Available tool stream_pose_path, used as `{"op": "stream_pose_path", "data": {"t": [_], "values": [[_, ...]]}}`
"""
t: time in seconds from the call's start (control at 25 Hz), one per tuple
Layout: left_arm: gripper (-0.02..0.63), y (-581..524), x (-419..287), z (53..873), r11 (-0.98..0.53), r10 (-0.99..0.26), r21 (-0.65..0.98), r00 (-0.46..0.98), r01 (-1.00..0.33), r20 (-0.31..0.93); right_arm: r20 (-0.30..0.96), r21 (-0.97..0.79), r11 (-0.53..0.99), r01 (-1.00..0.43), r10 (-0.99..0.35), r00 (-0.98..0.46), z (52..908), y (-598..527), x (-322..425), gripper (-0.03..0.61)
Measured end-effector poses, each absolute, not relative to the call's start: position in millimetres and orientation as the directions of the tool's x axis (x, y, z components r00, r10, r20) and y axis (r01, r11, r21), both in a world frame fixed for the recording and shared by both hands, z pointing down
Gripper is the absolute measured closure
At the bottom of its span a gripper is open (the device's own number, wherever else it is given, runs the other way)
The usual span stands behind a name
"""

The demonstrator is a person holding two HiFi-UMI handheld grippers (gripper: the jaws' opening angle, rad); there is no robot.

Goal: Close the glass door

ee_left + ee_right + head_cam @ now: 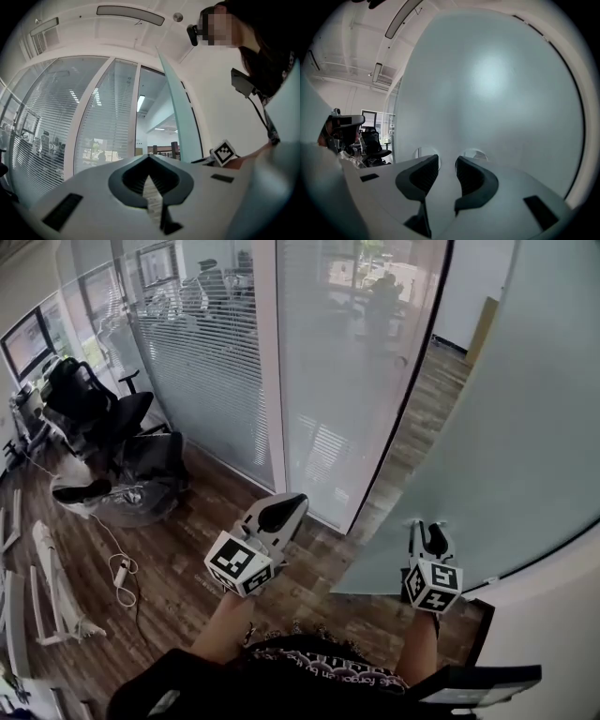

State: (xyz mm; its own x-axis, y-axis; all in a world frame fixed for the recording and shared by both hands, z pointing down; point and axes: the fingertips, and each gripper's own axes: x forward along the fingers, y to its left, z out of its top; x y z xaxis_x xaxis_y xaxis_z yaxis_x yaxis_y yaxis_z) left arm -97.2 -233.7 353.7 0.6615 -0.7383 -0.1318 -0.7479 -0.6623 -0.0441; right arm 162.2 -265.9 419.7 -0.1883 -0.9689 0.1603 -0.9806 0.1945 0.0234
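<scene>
Frosted glass fills the right side of the head view: the glass door (506, 427) is a broad, smooth, pale-green pane standing swung open from the dark-edged doorway, its lower edge above the wood-plank floor (187, 568). My right hand-held gripper (427, 532), white shell with dark pads, points at the low part of that pane, right up against it as far as I can see; whether it touches I cannot tell. My left hand-held gripper (285, 509) is to the left of the door and apart from it, aimed toward the doorway. Slatted blinds (206, 362) hang behind the clear partition, and a black padded office chair (94, 413) stands at the far left

In the left gripper view my ribbed dark pads are pressed together with nothing between them. The door shows edge-on as a thin, tapering greenish slab, and the right one's checkered marker cube (225, 152) sits near its foot

In the right gripper view the curved, ribbed pads are spread with a bare gap between them. The matte pane fills nearly everything ahead, and two small round fittings (472, 153) show on the glass just past the tips
</scene>
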Motion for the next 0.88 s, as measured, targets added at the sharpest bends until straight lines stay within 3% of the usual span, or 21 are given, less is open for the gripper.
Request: {"op": "stream_pose_path", "data": {"t": [0.52, 0.88], "values": [[0.611, -302.0, -111.6, 367.3, -0.624, -0.775, -0.005, 0.62, -0.781, -0.126, 0.164, 0.035, 0.204, -0.978, -0.967, -0.196, 420.1, -345.8, 162.0, 0.454], [0.611, -379.9, -82.9, 356.5, -0.62, -0.772, -0.018, 0.615, -0.784, -0.159, 0.192, 0.046, 0.239, -0.97, -0.955, -0.226, 420.6, -409.2, 168.0, 0.454]]}}
